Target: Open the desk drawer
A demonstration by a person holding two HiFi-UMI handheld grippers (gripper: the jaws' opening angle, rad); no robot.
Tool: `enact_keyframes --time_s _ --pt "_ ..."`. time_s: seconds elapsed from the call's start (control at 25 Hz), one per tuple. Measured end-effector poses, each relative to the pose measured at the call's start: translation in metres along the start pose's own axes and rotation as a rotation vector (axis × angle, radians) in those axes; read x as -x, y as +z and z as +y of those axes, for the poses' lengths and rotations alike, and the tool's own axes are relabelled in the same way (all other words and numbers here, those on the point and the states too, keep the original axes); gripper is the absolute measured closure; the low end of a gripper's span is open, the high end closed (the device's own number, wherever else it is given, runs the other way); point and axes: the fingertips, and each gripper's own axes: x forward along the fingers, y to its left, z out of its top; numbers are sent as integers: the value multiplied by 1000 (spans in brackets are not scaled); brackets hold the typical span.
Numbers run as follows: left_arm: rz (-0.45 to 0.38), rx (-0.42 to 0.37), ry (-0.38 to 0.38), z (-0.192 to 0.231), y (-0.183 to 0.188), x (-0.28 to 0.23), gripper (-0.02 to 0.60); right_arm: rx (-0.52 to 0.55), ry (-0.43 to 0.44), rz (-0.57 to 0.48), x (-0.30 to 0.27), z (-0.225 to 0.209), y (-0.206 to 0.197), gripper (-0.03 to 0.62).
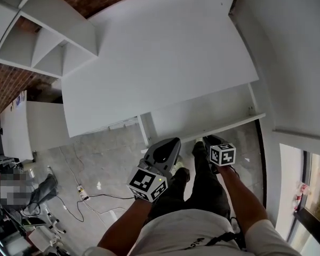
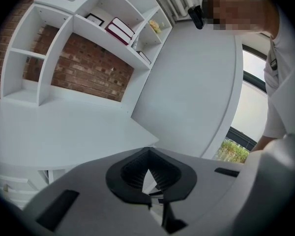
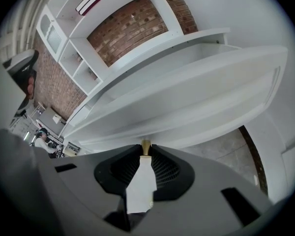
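The white desk (image 1: 149, 52) fills the upper head view. Under its right part a white drawer (image 1: 202, 113) stands pulled out, its front panel (image 1: 232, 125) nearest me. My right gripper (image 1: 205, 141) is at that front panel. In the right gripper view its jaws are shut on the small brass drawer knob (image 3: 145, 146), with the drawer front (image 3: 196, 97) just beyond. My left gripper (image 1: 173, 143) hangs left of the drawer, apart from it. Its jaws (image 2: 147, 154) are shut with nothing between them, and they point up over the desk top (image 2: 64, 127).
White shelves (image 1: 37, 41) stand on the desk's far left against a brick wall (image 2: 83, 73). A low white cabinet (image 1: 26, 127) stands further left. Cables (image 1: 88, 199) lie on the grey floor. A white wall and a window (image 1: 309, 191) close in the right side.
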Motion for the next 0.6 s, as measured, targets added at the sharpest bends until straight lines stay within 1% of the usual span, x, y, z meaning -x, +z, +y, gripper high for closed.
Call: enact_keyframes --time_s 0.36,0.6 --pt "13 -27 -43 -25 -19 21 569 -14 -18 -19 24 -2 -41 517" --pt "16 -49 -61 -39 -25 37 569 -17 -29 -30 35 -2 -57 517"
